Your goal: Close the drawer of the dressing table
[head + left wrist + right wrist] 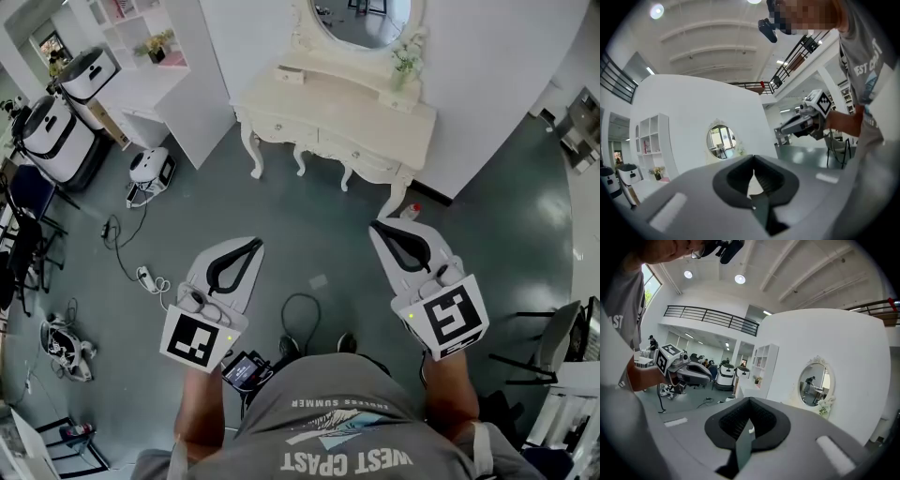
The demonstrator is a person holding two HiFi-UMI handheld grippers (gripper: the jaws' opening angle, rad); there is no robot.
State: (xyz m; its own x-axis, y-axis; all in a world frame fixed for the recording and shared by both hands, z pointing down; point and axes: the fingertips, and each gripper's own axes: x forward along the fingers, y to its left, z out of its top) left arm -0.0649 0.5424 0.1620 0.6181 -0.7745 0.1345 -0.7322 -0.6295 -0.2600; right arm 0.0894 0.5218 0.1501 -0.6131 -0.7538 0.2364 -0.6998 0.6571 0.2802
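The cream dressing table point(337, 108) stands against the white wall, a few steps ahead of me, with an oval mirror point(361, 19) and a small flower vase point(403, 66) on top. Its drawer fronts point(361, 155) face me; from this distance I cannot tell whether one stands out. My left gripper point(251, 246) and right gripper point(378, 225) are held level over the floor, well short of the table, both shut with nothing between the jaws. In the left gripper view the tips point(753, 157) meet below the mirror point(721, 139). In the right gripper view the tips point(750, 400) meet too.
A white shelf unit point(141, 47) stands left of the table, with white machines point(56, 131) beyond it. A small white device point(148, 169) and cables point(122, 244) lie on the floor at left. A bottle point(410, 212) sits by the table's right leg. A chair point(562, 342) stands at right.
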